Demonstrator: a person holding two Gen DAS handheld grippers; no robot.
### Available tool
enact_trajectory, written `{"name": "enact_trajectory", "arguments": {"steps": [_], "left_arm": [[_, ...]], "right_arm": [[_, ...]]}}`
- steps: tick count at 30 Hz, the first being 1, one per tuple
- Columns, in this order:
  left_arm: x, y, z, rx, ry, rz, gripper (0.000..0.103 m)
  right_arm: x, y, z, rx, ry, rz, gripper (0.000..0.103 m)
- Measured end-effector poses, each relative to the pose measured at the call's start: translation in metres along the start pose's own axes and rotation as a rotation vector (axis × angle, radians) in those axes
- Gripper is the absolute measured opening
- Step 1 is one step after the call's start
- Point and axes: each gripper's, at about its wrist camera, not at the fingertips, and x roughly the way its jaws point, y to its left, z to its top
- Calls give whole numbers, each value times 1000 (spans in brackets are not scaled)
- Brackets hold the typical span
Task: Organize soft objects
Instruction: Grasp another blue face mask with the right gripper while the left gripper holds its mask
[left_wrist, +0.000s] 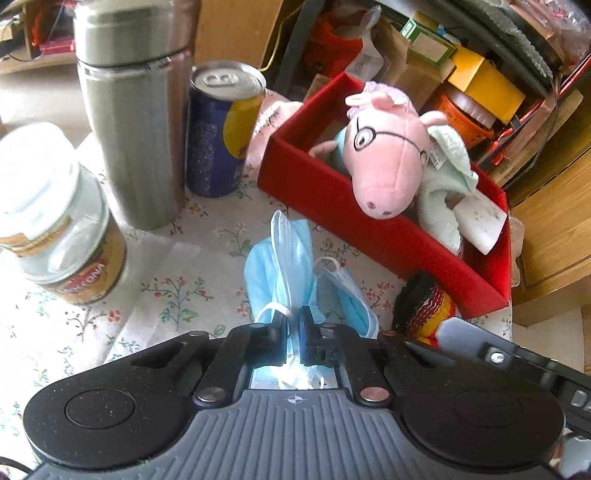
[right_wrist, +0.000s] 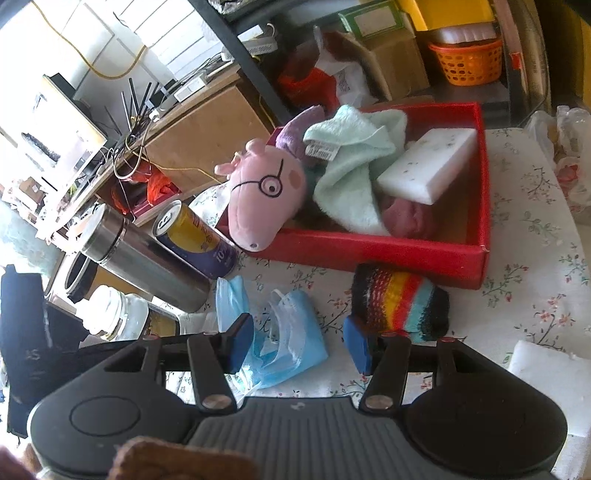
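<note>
My left gripper (left_wrist: 294, 325) is shut on a blue face mask (left_wrist: 280, 258), which hangs forward from its fingers over the floral tablecloth. A second blue mask (left_wrist: 351, 302) lies beside it on the cloth. My right gripper (right_wrist: 299, 343) is open, just above that mask (right_wrist: 291, 332). A striped knit roll (right_wrist: 399, 306) lies by its right finger and shows in the left wrist view (left_wrist: 424, 306). A red box (left_wrist: 332, 206) holds a pink plush pig (left_wrist: 388, 155), a mint towel (right_wrist: 351, 166) and a white sponge (right_wrist: 428, 166).
A steel flask (left_wrist: 136, 122), a blue and yellow can (left_wrist: 221, 133) and a glass jar (left_wrist: 55, 221) stand left of the box. A white foam piece (right_wrist: 550, 376) lies at the right. Shelves with boxes and an orange basket (right_wrist: 465, 62) stand behind the table.
</note>
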Motion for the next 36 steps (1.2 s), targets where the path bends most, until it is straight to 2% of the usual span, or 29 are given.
{"name": "enact_trajectory", "arguments": {"steps": [4, 15, 17, 19, 24, 28, 32, 34, 36], "left_arm": [[-11, 5, -1, 11, -12, -11, 2], [-43, 22, -11, 14, -27, -108, 2], [-44, 30, -13, -10, -13, -125, 2], [-47, 38, -16, -37, -11, -147, 3], [-54, 54, -12, -79, -27, -145, 4], [-67, 58, -7, -113, -74, -204, 4], [-83, 58, -1, -128, -129, -263, 4], [-85, 54, 0, -98, -131, -277, 10], [-76, 47, -2, -77, -105, -247, 24]], "right_arm": [[10, 6, -2, -2, 21, 5, 31], [57, 27, -18, -32, 91, -28, 31], [71, 31, -23, -65, 116, -56, 27], [84, 34, -30, -83, 157, -68, 0], [95, 47, -40, -190, 189, -93, 0], [87, 50, -39, -283, 141, -180, 0], [76, 40, -35, -305, 114, -225, 0], [70, 34, -36, -313, 111, -229, 0], [65, 32, -38, -318, 113, -216, 0]]}}
